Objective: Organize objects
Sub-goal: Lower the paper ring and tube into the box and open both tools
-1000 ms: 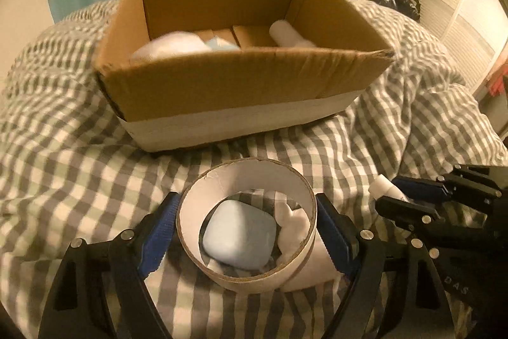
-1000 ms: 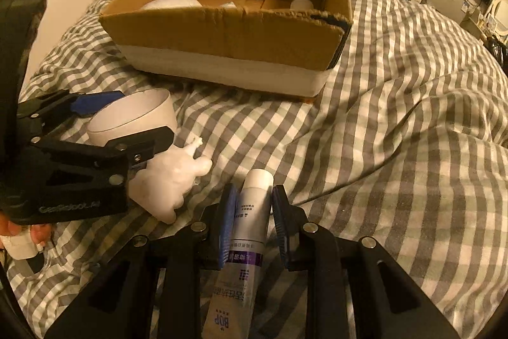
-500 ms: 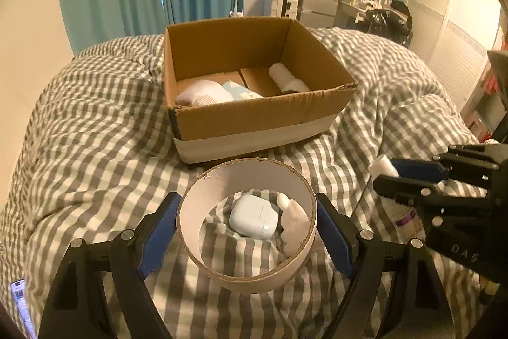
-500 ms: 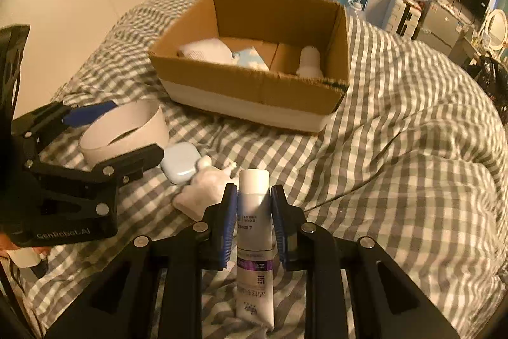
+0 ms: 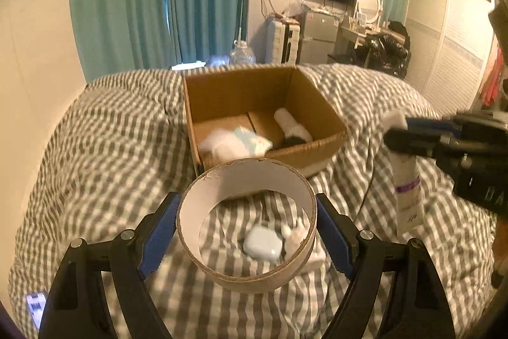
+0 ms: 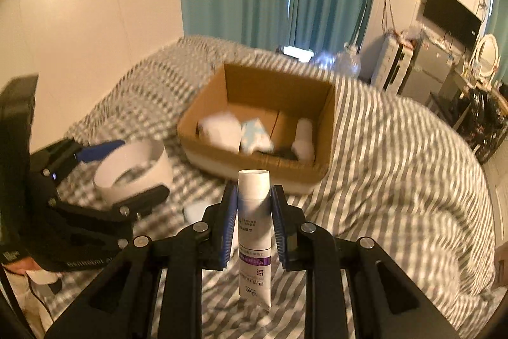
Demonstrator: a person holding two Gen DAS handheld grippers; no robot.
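Cardboard ring (image 5: 247,224), white inside and brown at its torn edge, sits clamped between the blue pads of the left gripper (image 5: 247,232), lifted above the checked bedspread (image 5: 104,148) on the near side of the cardboard box (image 5: 263,119). Through the ring's opening a pale blue case (image 5: 263,247) and a white lumpy object (image 5: 300,239) show on the bedspread, on the near side of the box and well apart from it.

The right gripper (image 6: 253,223) is clenched on a white tube (image 6: 254,231) with a purple band and printed text. The tube stands upright between the pads, cap end up and flat crimped end hanging down below the fingers. From the right wrist view the cap lines up with the box's near wall; in the left wrist view the tube hangs to the right of the box, clear of the bedspread.

The box is open-topped, brown with a white strip along its lower near wall, and rests on the bedspread. Inside it lie a white rounded item (image 6: 219,131), a light blue and white packet (image 6: 255,137) and a white cylinder (image 6: 303,137) toward its right wall. Both views are blurred.
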